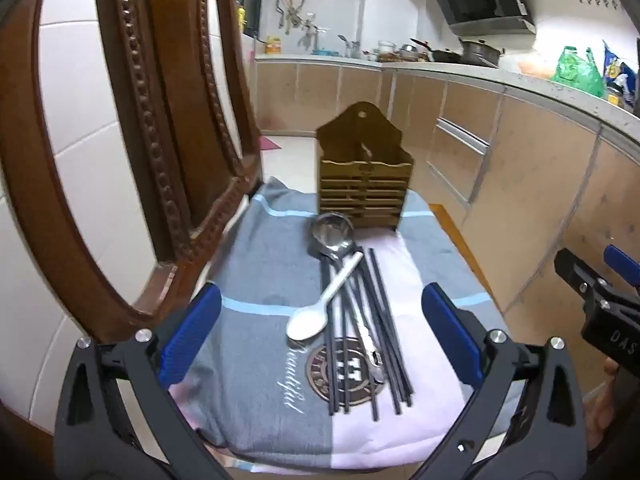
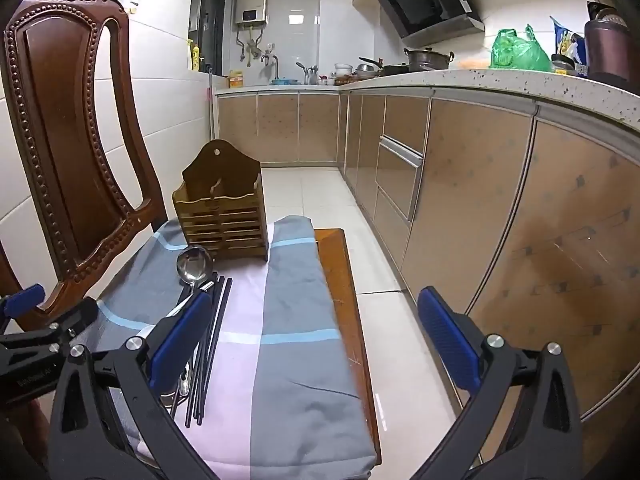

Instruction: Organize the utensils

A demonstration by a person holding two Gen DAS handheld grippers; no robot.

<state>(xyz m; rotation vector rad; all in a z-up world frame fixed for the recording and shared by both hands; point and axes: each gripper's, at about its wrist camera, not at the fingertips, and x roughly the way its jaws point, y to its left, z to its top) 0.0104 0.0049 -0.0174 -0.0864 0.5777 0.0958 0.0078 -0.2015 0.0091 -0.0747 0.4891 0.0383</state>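
Note:
A wooden utensil holder (image 1: 364, 176) stands upright at the far end of a cloth-covered table (image 1: 256, 264); it also shows in the right wrist view (image 2: 222, 216). In front of it lie a steel ladle (image 1: 332, 234), a white spoon (image 1: 320, 312), several black chopsticks (image 1: 380, 328) and a small metal utensil (image 1: 370, 350). My left gripper (image 1: 320, 332) is open and empty, above the near part of the pile. My right gripper (image 2: 316, 340) is open and empty, to the right of the utensils. The ladle (image 2: 194, 266) and chopsticks (image 2: 214, 332) lie by its left finger.
A carved wooden chair (image 2: 72, 152) stands at the table's left, close to the utensils. Kitchen cabinets (image 2: 480, 208) run along the right beyond a strip of tiled floor. The table's bare wooden edge (image 2: 348, 292) shows right of the cloth. The right gripper's body (image 1: 600, 304) is at the left view's right edge.

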